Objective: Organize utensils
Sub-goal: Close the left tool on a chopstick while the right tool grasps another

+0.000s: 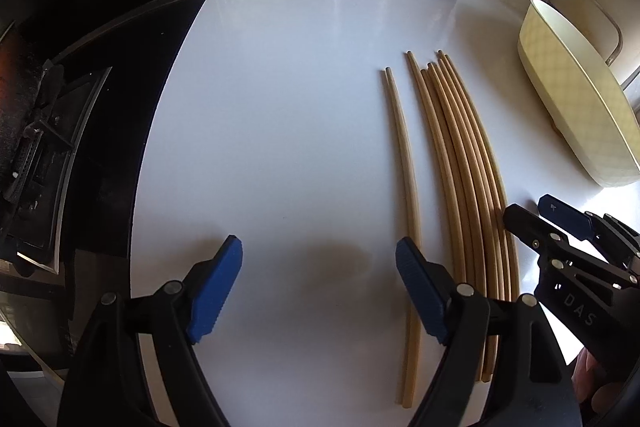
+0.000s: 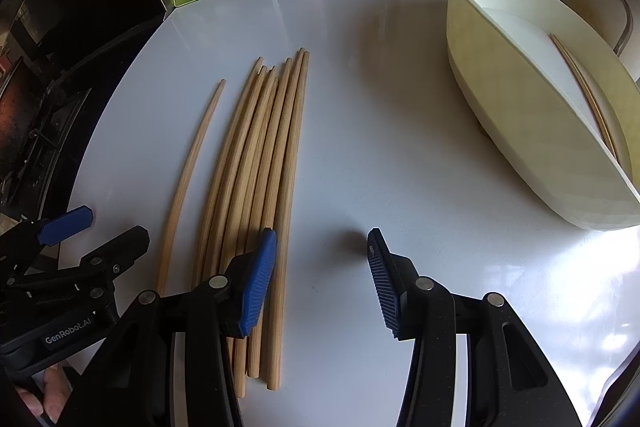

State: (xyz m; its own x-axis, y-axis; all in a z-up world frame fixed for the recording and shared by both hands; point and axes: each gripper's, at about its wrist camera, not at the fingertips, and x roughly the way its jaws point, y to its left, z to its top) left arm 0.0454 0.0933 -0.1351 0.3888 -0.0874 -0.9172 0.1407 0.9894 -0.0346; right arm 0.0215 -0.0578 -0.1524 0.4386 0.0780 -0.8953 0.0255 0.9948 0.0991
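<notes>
A dark stove (image 1: 48,147) borders the white counter (image 1: 280,107) on the left. Next, the left gripper (image 1: 319,291) hovers with its tongs spread, holding nothing, beside two separate chopsticks (image 1: 404,167). Right of those lies a bundle of chopsticks (image 2: 256,167), lined up lengthwise, probably for easy picking. The right gripper (image 2: 322,279), tongs also spread and empty, hangs at the bundle's near end. Farthest right, a cream tray (image 2: 520,115) already holds chopsticks inside, likely where the rest belong.
</notes>
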